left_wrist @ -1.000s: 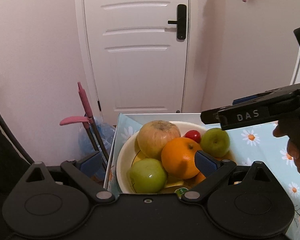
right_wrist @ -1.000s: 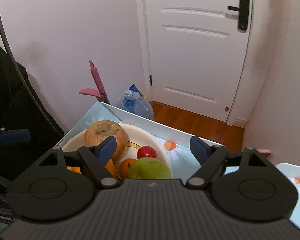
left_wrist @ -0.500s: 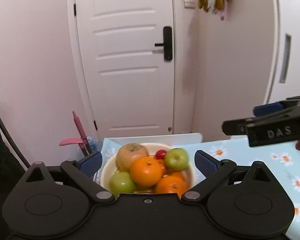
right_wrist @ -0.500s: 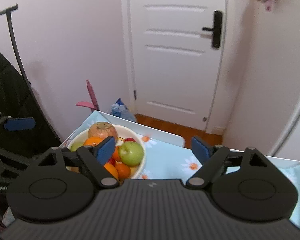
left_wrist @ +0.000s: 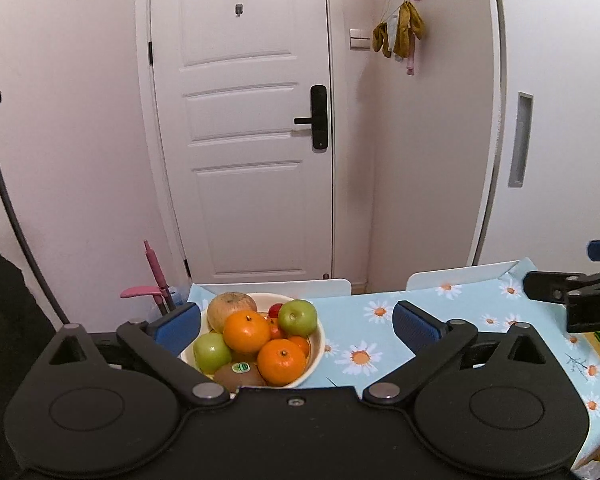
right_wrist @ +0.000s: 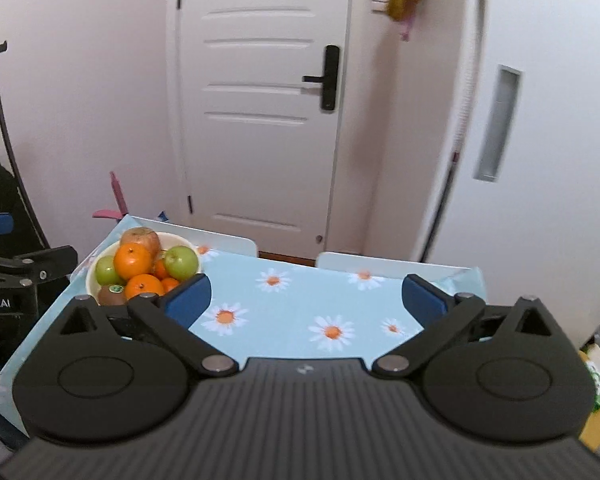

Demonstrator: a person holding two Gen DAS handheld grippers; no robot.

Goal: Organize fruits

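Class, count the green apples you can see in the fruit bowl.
2. One green apple sits at the bowl's left front; the other green apple at its right rear. More may be hidden underneath.

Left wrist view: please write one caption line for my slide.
Open left gripper above a white bowl piled with oranges, green apples and a kiwi on a daisy tablecloth.

One bowl (left_wrist: 317, 344), two green apples (left_wrist: 297, 317), one kiwi (left_wrist: 239, 375), one pomegranate (left_wrist: 231, 309), one red tomato (left_wrist: 275, 310)

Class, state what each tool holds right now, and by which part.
Nothing is held. The left tool and right tool are both open and empty.
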